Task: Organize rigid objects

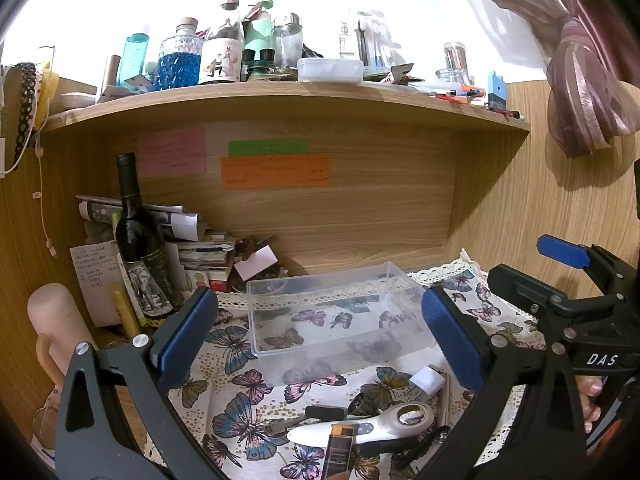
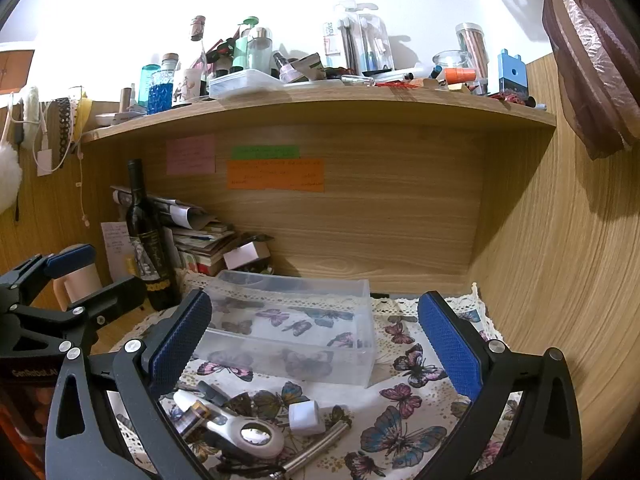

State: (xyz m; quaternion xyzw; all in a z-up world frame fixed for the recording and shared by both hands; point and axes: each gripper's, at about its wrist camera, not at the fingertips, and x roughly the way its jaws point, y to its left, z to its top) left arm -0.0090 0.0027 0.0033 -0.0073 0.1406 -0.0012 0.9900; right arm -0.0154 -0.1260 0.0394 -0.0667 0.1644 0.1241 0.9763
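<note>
Above the cloth [image 1: 248,380], both hand-held grippers [image 1: 316,336] [image 2: 316,340] gape empty.

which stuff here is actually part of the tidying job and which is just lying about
Job:
clear plastic box
white magnifier
small white cube
metal rod
black-headed key

Just lying about:
wine bottle
paper stack
sticky notes
shelf bottles
pink flask

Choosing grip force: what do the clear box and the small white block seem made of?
Clear box: seemingly thin rigid plastic, glossy; the butterfly cloth shows through its walls. Small white block: probably matte plastic, opaque with rounded edges; the material is uncertain.
</note>
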